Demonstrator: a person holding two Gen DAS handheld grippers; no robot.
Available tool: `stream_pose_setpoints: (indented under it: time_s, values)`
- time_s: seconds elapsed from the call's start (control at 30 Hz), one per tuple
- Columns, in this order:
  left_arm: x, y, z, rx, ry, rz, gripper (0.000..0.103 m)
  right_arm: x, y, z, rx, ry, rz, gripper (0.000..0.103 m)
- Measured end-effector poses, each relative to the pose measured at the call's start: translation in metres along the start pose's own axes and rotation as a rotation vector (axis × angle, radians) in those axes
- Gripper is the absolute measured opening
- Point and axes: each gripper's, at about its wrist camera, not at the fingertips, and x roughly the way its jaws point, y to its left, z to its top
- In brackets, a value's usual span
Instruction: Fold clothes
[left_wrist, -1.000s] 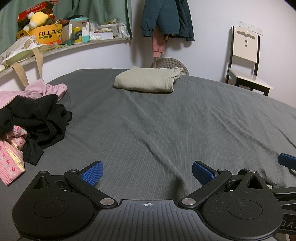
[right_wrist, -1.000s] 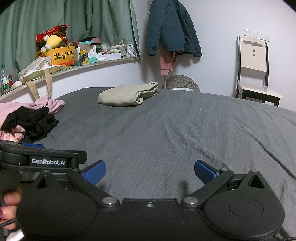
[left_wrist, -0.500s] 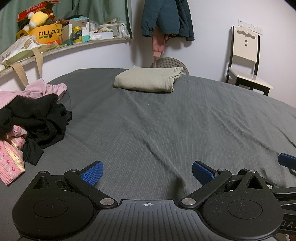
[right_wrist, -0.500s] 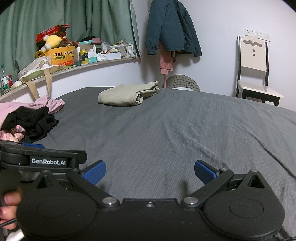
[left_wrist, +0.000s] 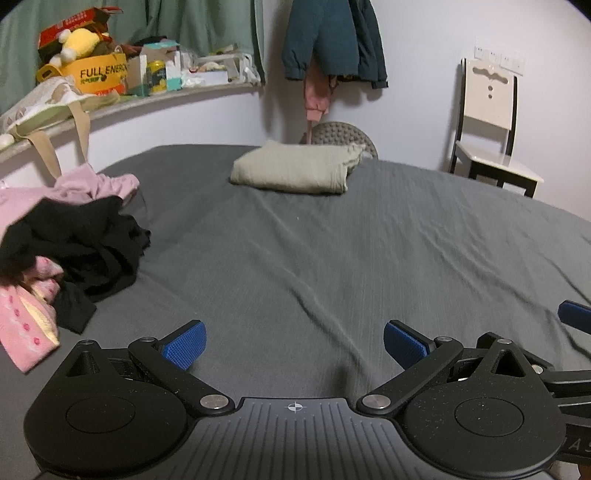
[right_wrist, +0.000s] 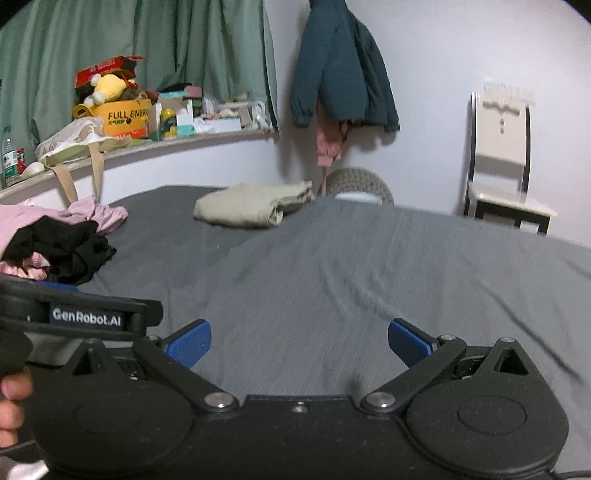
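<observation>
Both sets of jaws spread wide, holding nothing: left gripper (left_wrist: 294, 341), right gripper (right_wrist: 299, 341). The heap of unfolded clothes (left_wrist: 70, 243) lies ahead-left of them, limp and light by the look; the black garment (left_wrist: 92, 240) on top wants pinching at an edge. A folded khaki garment (left_wrist: 295, 171) sits far ahead.

We find ourselves in a home bedroom. A bed under a grey sheet (left_wrist: 332, 258) fills the floor. Green curtains (right_wrist: 166, 55) hang above a cluttered ledge (right_wrist: 192, 138) holding a plush toy (right_wrist: 109, 86) and boxes. A teal jacket (right_wrist: 340, 66) hangs on the wall; a chair (right_wrist: 502, 177) stands beside.
</observation>
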Motion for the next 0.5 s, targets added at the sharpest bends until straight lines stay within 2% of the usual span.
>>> stream_pose_setpoints:
  time_s: [0.17,0.27,0.4,0.5]
  values:
    - [-0.022,0.022,0.023,-0.072,0.007,0.012,0.103,-0.024,0.012,0.023,-0.078,-0.068,-0.009,0.103]
    - [-0.050,0.046,0.041,-0.154,-0.060,0.007,0.103,-0.049,0.021,0.047,-0.096,-0.130,-0.014,0.103]
    - [-0.088,0.083,0.065,-0.275,-0.119,0.039,0.103,-0.094,0.046,0.097,-0.133,-0.251,0.035,0.103]
    - [-0.112,0.115,0.076,-0.366,-0.131,0.052,0.103,-0.138,0.073,0.142,-0.160,-0.366,0.088,0.103]
